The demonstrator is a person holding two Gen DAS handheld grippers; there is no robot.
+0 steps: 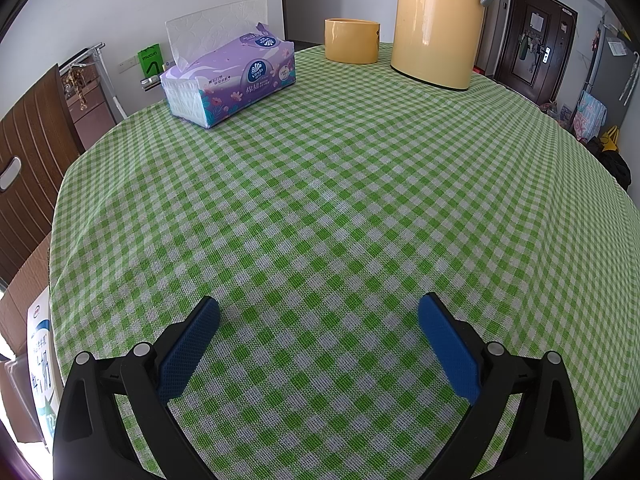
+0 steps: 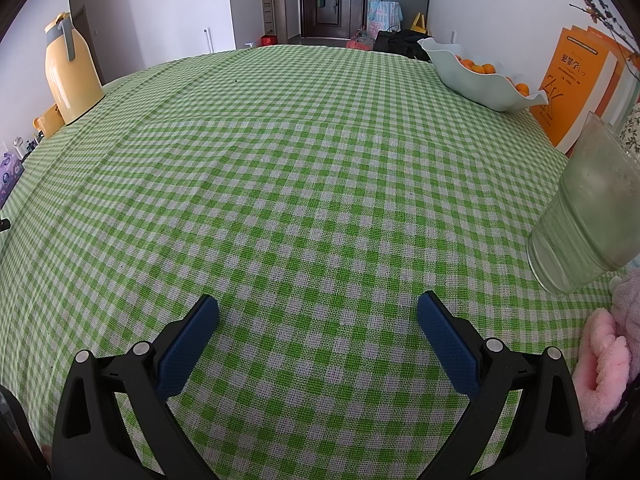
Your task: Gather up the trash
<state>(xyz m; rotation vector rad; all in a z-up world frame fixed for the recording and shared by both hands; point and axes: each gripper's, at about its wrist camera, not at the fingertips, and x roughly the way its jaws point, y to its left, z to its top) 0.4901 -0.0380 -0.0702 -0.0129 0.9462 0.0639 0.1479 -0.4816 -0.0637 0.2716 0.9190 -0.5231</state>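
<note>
Left gripper (image 1: pixel 319 312), 2 blue-padded black fingers spread wide, holds nothing and hovers low over the green-and-white checked tablecloth (image 1: pixel 340 184). Ahead lies open cloth; a purple tissue pack (image 1: pixel 230 80), short yellow cup (image 1: pixel 351 40) and tall yellow thermos jug (image 1: pixel 438 20) line the far edge.

Right gripper (image 2: pixel 318 310), equally spread and empty, faces bare cloth; a clear plastic cup (image 2: pixel 588 216) and pale fruit bowl (image 2: pixel 480 76) stand along the right edge. No trash shows in either view.

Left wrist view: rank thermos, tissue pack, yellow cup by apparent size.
1. Tissue pack, nearest the camera, so its lead over the thermos is unsure.
2. Thermos, top cropped by the frame.
3. Yellow cup, clearly smallest.
</note>
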